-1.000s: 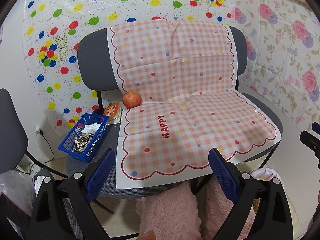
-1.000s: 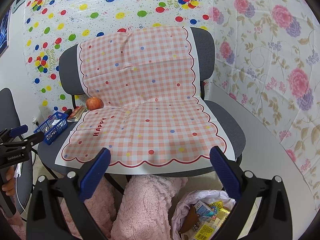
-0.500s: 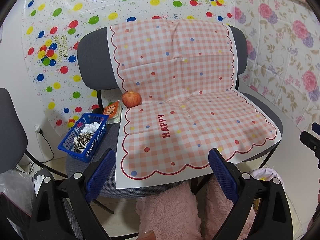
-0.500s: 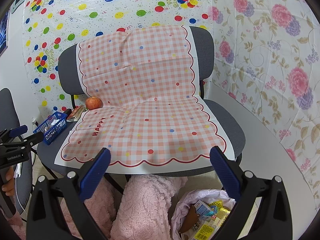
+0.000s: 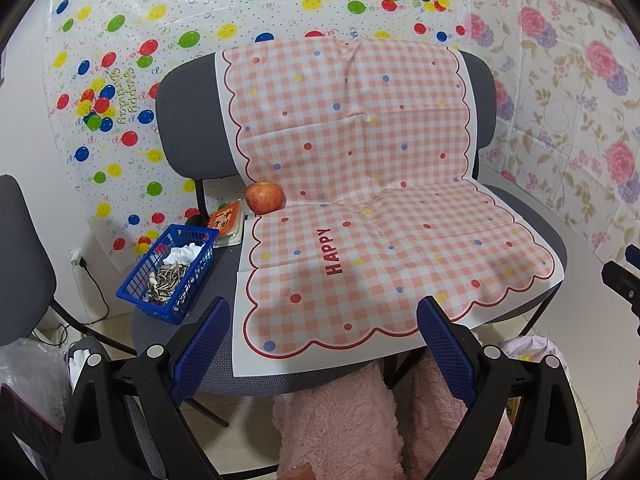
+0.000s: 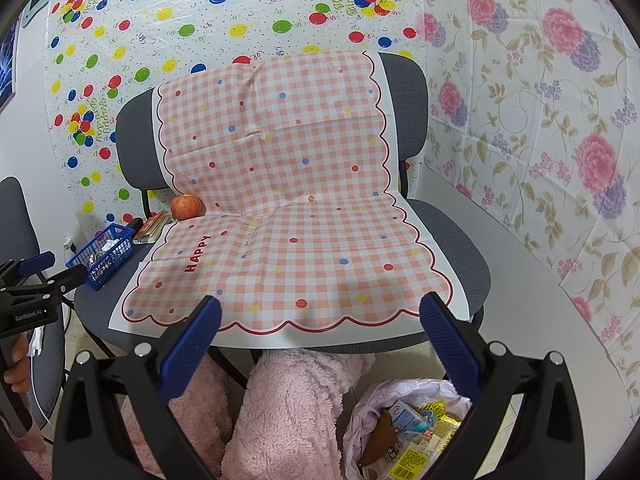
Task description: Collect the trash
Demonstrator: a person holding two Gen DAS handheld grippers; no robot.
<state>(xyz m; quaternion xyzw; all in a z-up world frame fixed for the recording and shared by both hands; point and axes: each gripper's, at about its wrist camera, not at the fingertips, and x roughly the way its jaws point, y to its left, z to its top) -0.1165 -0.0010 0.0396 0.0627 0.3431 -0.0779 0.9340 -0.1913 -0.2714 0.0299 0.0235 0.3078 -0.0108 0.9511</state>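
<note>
A grey chair carries a pink checked cloth marked HAPPY. At the chair's left side stands a blue basket with seed shells and crumpled tissue; it also shows in the right wrist view. A white trash bag with wrappers sits on the floor at lower right. My left gripper is open and empty in front of the seat's edge. My right gripper is open and empty above the bag and the seat's front edge. The left gripper also shows in the right wrist view.
A red apple rests at the back left of the seat beside an orange packet. Pink fluffy legs are under the chair's front. A second grey chair and a plastic bag stand at left.
</note>
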